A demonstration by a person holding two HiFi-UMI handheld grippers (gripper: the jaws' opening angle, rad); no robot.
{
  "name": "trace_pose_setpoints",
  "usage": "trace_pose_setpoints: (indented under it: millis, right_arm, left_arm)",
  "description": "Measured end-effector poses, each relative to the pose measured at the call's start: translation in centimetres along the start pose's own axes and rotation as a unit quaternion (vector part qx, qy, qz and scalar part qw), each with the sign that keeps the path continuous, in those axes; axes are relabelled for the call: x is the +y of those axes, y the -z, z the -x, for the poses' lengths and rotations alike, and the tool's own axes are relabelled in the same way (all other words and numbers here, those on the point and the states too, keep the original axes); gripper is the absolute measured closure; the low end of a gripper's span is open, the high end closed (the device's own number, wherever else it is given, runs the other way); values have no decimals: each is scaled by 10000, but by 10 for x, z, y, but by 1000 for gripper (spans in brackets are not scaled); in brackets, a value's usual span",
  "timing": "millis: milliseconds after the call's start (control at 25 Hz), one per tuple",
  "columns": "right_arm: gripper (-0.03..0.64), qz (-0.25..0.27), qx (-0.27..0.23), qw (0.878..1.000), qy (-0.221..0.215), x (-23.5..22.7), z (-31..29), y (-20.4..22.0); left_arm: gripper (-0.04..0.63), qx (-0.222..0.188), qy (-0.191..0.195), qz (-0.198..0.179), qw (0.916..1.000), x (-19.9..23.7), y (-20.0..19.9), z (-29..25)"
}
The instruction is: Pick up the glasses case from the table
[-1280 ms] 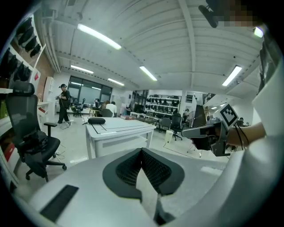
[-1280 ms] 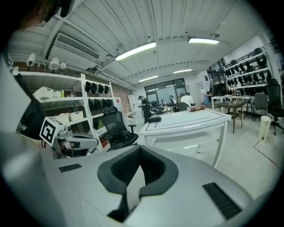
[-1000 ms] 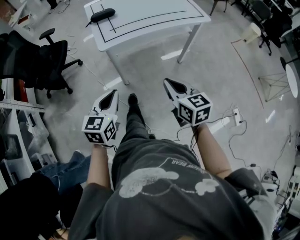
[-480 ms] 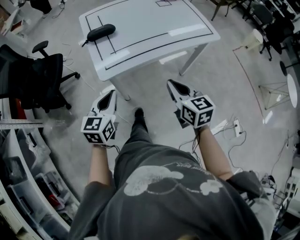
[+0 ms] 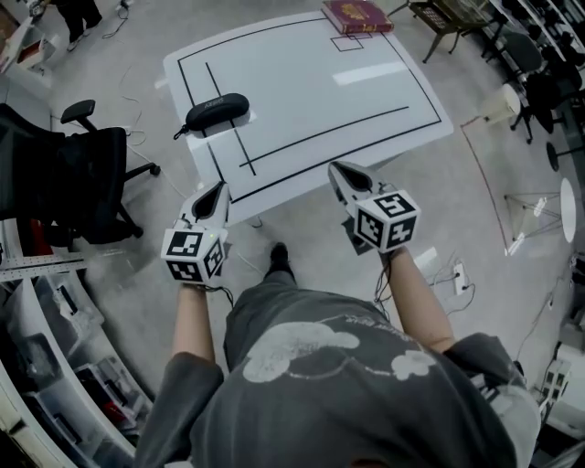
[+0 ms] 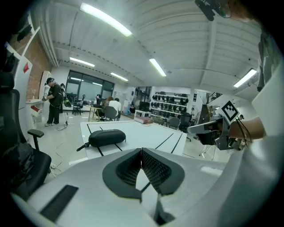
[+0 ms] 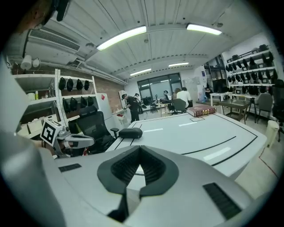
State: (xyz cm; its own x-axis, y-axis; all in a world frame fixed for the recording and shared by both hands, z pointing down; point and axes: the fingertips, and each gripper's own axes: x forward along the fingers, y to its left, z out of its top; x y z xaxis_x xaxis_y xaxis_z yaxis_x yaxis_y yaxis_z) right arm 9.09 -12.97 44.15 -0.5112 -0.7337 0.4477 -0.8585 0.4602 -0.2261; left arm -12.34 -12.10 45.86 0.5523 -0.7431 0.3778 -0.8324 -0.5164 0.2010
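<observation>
The black glasses case lies on the white table near its left edge, a short strap trailing off its left end; it also shows in the left gripper view and, small, in the right gripper view. My left gripper is shut and empty, held at the table's near edge, below the case. My right gripper is shut and empty too, its tips just over the near edge. In each gripper view the tips meet: left gripper, right gripper.
A dark red book lies at the table's far edge. Black tape lines cross the tabletop. A black office chair stands left of the table. Shelving with bins runs along the left, cables and a power strip lie on the floor to the right.
I have walked up to the table: it has come much nearer in the head view, the case now sits closer to my left gripper, and the book has come into view. Both grippers stay shut.
</observation>
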Motion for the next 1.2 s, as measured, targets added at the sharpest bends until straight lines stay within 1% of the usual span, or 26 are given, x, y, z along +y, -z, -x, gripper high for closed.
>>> trace_pose_setpoints:
  millis: [120, 280, 320, 400, 480, 600, 680, 760, 840, 960, 1040, 1120, 1200]
  right_arm:
    - [618, -42, 81, 10000, 11, -7, -30, -14]
    - [618, -33, 132, 9998, -120, -5, -59, -27]
    - [618, -10, 149, 9998, -152, -4, -64, -28]
    - [618, 17, 210, 9996, -177, -5, -73, -28]
    - [618, 7, 262, 9995, -188, -8, -80, -28]
    - [618, 21, 279, 9993, -228, -14, -89, -32]
    - [618, 41, 284, 9993, -256, -22, -97, -36]
    - [618, 25, 271, 9992, -290, -31, -107, -42]
    - [618, 3, 240, 9991, -358, -40, -119, -50]
    - [618, 8, 244, 9982, -554, -49, -141, -62]
    - [618, 25, 288, 9972, -692, -55, -157, -68]
    - [618, 19, 323, 9962, -808, -61, -170, -74]
    - [618, 7, 355, 9953, -903, -67, -183, -80]
  left_arm:
    - [592, 124, 92, -165, 9997, 22, -12, -23]
    - [589, 231, 161, -691, 9972, 47, -27, -51]
    - [578, 253, 168, -851, 9959, 51, -30, -58]
    - [515, 354, 252, -1238, 9914, 56, -34, -69]
    - [458, 507, 371, -1641, 9844, 59, -37, -80]
    - [375, 722, 425, -2079, 9746, 66, -43, -94]
    - [320, 965, 397, -2393, 9653, 71, -43, -105]
    - [255, 1260, 346, -2767, 9520, 81, -39, -116]
    - [218, 1530, 328, -3032, 9400, 92, -38, -126]
    - [203, 1826, 388, -3161, 9302, 106, -41, -141]
    - [197, 2062, 446, -3249, 9219, 113, -40, -150]
    - [195, 2365, 561, -3333, 9109, 117, -34, -157]
    - [195, 2694, 716, -3418, 8975, 120, -25, -165]
